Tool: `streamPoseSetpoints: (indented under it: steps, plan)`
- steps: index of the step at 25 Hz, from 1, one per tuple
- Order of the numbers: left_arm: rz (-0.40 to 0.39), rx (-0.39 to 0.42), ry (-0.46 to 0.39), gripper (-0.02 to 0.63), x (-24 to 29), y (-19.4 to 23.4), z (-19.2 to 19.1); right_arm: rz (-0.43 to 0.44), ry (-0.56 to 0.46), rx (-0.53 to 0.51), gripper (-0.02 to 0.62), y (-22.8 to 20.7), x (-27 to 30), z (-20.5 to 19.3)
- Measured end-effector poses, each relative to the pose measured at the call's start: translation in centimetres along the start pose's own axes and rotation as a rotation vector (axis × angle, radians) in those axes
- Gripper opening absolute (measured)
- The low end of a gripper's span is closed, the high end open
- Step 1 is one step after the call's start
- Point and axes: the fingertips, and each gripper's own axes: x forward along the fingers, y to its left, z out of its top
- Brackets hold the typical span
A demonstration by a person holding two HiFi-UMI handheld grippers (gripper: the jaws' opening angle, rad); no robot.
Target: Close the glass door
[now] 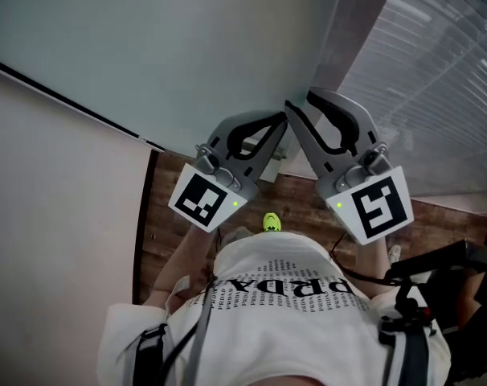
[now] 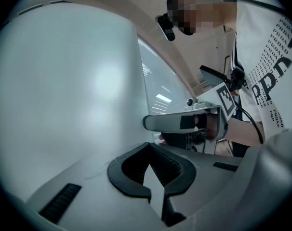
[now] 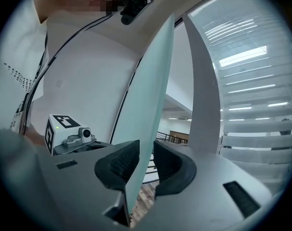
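A white wall [image 1: 51, 215] stands left of the left claw [image 1: 279, 122]. Brown wooden floor [image 1: 304, 203] lies below both claws. Slatted blinds [image 1: 444, 79] hang right of the right claw [image 1: 298, 101], with ceiling strip lights [image 3: 242, 57] glowing beyond.

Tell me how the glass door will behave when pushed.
The glass door is a rigid pane, so it should move as one piece without flexing, and probably feels heavy. Its smooth edge sits between the right gripper's fingers with a gap, so they may slide along it.

All three views close on door [image 1: 211, 47]
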Motion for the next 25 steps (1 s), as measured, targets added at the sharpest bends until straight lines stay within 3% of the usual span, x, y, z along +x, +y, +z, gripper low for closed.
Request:
streamPoseSetpoints:
  steps: [7,25]
  plan:
    - [0.008,-0.016,-0.036,0.000,1.1,1.4,1.0,-0.055,0.038,-0.059,0.063,-1.2,0.1,0.3]
    - [0.021,0.019,-0.042,0.000,4.5,5.3,1.4,-0.039,0.052,-0.064,0.047,-0.3,0.5,0.1]
